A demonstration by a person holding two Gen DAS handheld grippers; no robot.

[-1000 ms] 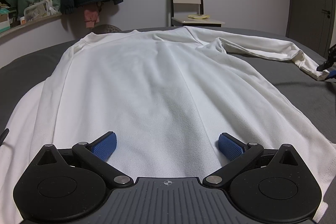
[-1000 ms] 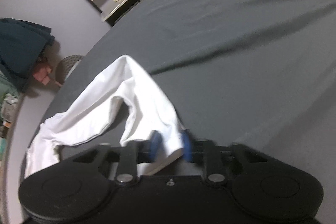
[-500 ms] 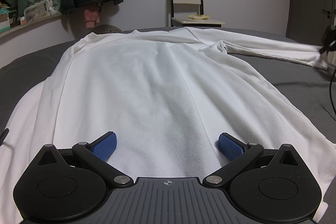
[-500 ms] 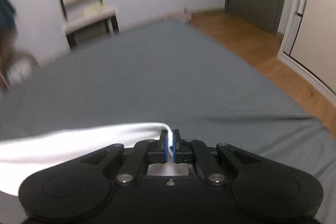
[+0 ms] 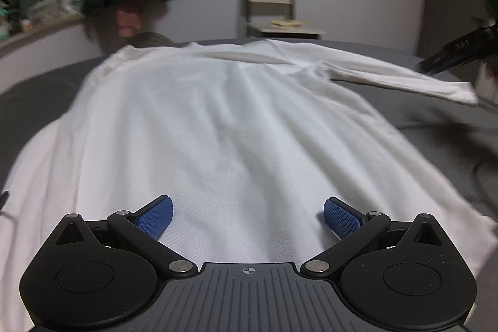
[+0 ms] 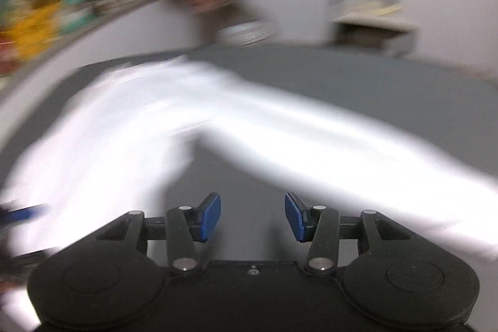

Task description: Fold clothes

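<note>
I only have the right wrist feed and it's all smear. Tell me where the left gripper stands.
Observer: The left gripper is open, its blue pads spread wide over the lower body of the white shirt, with nothing between them.
Operator: Give me the state of the shirt body.
Observer: It lies spread out on the grey bed, with only soft wrinkles.
Operator: Now the sleeve end.
Observer: The sleeve stretches out sideways. Its cuff ends close beside your right gripper, not between its fingers.
</note>
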